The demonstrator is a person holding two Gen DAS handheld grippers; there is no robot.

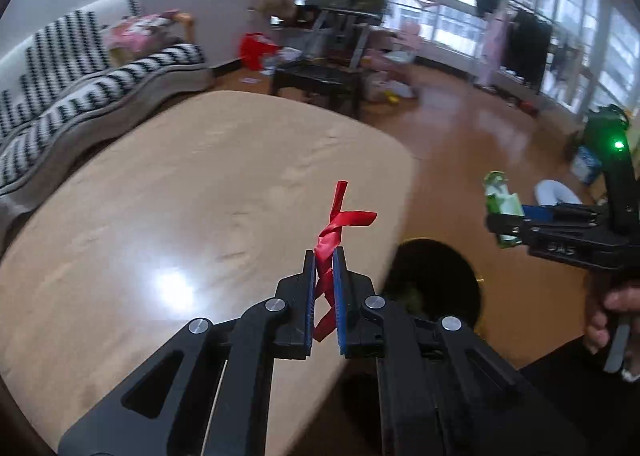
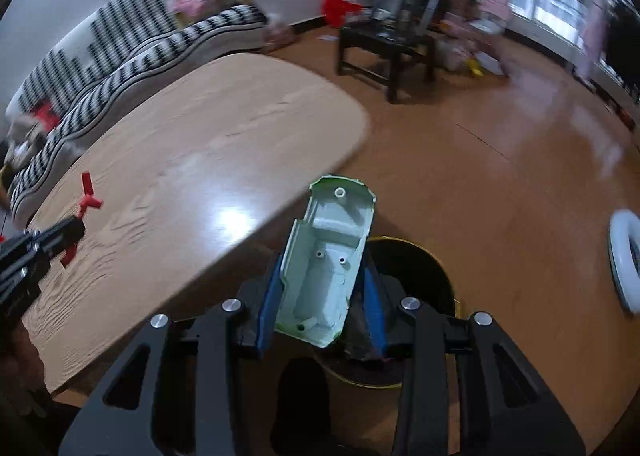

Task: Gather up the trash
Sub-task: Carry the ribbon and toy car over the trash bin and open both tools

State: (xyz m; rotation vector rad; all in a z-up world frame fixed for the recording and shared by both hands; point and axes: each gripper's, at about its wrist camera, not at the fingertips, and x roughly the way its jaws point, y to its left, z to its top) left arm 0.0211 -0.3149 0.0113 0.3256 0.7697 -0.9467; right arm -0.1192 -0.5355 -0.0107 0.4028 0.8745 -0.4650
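Observation:
My left gripper (image 1: 325, 256) is shut on a twisted red strip of wrapper (image 1: 338, 216), held over the near right edge of the light wooden table (image 1: 180, 196). My right gripper (image 2: 320, 276) is shut on a pale green plastic shell (image 2: 326, 256), hollow side towards the camera, right above a round black bin with a gold rim (image 2: 420, 268) on the floor. In the left wrist view the bin (image 1: 436, 280) sits just right of my left fingers, and the right gripper (image 1: 504, 224) with the green shell (image 1: 500, 200) hangs to the right, a hand (image 1: 612, 316) on its grip.
A black-and-white striped sofa (image 1: 80, 88) runs along the table's far left side. A dark low table (image 2: 384, 48) and scattered toys stand on the brown floor beyond. A white ring-shaped object (image 2: 622, 260) lies on the floor at the right.

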